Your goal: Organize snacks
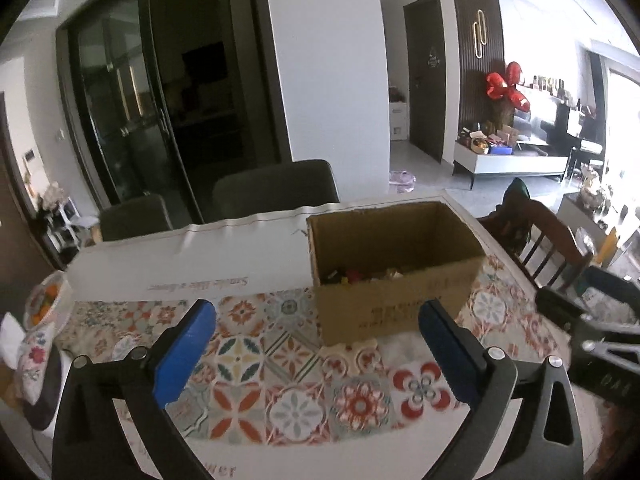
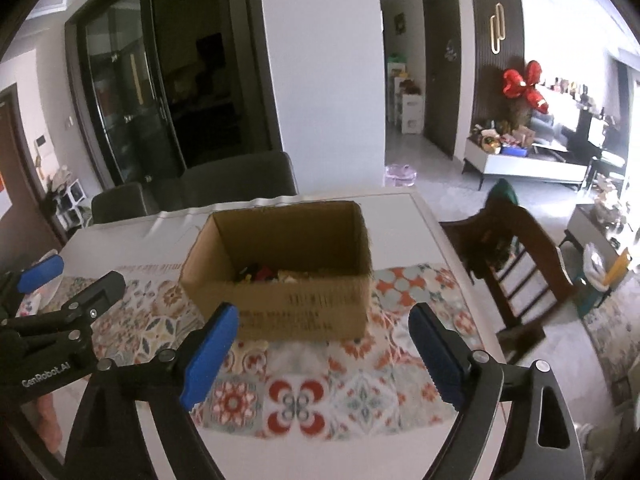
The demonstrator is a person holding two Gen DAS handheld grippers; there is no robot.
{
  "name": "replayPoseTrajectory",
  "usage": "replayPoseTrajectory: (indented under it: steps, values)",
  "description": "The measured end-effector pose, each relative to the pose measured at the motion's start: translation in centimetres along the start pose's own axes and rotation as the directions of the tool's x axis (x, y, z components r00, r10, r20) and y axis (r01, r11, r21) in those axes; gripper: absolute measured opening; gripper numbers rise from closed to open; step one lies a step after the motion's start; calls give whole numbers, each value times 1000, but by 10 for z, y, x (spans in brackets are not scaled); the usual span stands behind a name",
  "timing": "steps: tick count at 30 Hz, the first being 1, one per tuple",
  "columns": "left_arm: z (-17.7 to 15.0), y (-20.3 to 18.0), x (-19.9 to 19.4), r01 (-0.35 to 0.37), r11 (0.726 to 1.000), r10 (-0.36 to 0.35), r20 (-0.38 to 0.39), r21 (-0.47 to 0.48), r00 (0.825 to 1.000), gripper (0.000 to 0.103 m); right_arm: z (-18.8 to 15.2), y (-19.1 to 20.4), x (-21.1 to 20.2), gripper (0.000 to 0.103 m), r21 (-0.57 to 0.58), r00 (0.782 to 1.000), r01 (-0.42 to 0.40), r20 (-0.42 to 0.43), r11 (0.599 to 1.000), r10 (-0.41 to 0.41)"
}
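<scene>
I hold both tools, left tool (image 1: 316,344) and right tool (image 2: 320,344), spread and empty, low in frame before the snack box (image 2: 280,264), ready to reach in.

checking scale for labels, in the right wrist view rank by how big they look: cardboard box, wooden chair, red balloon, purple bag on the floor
1. cardboard box
2. wooden chair, looks close to the box in size; it stands beside the table, so the order is unsure
3. red balloon
4. purple bag, about like the balloon; both are far off, so unsure
</scene>
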State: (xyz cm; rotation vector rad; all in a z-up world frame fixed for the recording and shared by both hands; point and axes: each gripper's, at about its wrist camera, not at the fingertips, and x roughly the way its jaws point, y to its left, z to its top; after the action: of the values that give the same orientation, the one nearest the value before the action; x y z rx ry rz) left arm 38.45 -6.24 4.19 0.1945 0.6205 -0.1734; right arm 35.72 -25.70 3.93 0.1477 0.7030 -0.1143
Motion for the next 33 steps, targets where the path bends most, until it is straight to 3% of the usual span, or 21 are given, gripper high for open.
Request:
replayPoseTrajectory:
  steps: [6,17,33]
  values:
    - [-38,-11,-53,-2,1000,2,27,-15,1000,103,-41,-12,-49,88,9,1000,25,18,1000,-25]
    - [-108,-37,-144,-21,998,24,51,-62,998,103,-108,-30,-127,88,-42,998,-33,44,999,35]
    - [-162,-52,-245,-45,994,56,112,-96,992,103,-173,-42,-223,88,-82,993,-68,95,994,76]
